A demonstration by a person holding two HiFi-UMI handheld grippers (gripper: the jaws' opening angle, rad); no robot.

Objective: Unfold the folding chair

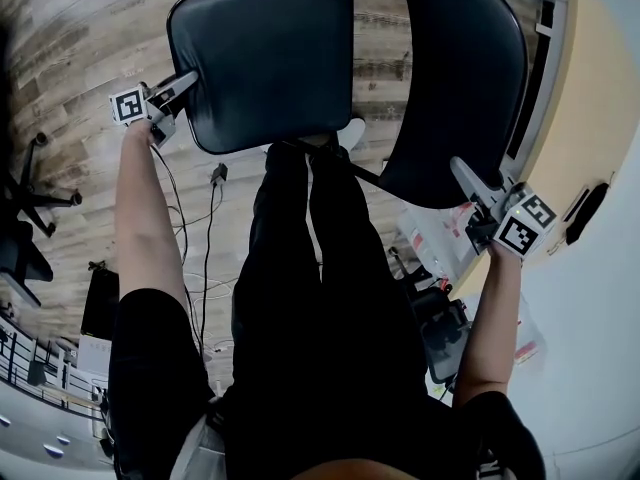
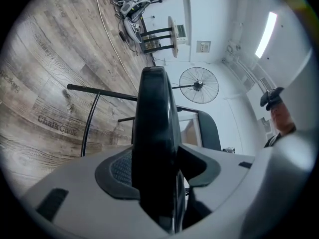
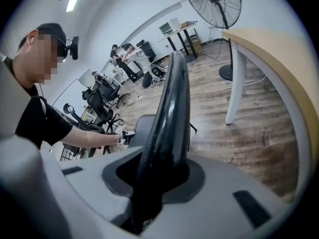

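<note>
Two tools grip our folding chair (image 1: 270, 58). Our left hand-held gripper (image 1: 185, 83) pinches the seat (image 2: 157, 133) edge, and our right hand-held gripper (image 1: 462, 171) pinches the backrest (image 3: 172, 113) edge. The chair is over the wood floor (image 1: 70, 58), near the table (image 1: 590, 78) edge.

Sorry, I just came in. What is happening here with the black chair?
A person is opening a black folding chair with two handheld grippers. The left gripper is clamped on the edge of the seat, and the right gripper on the edge of the backrest. Seat and backrest stand apart at an angle, so the chair looks partly unfolded.
</note>
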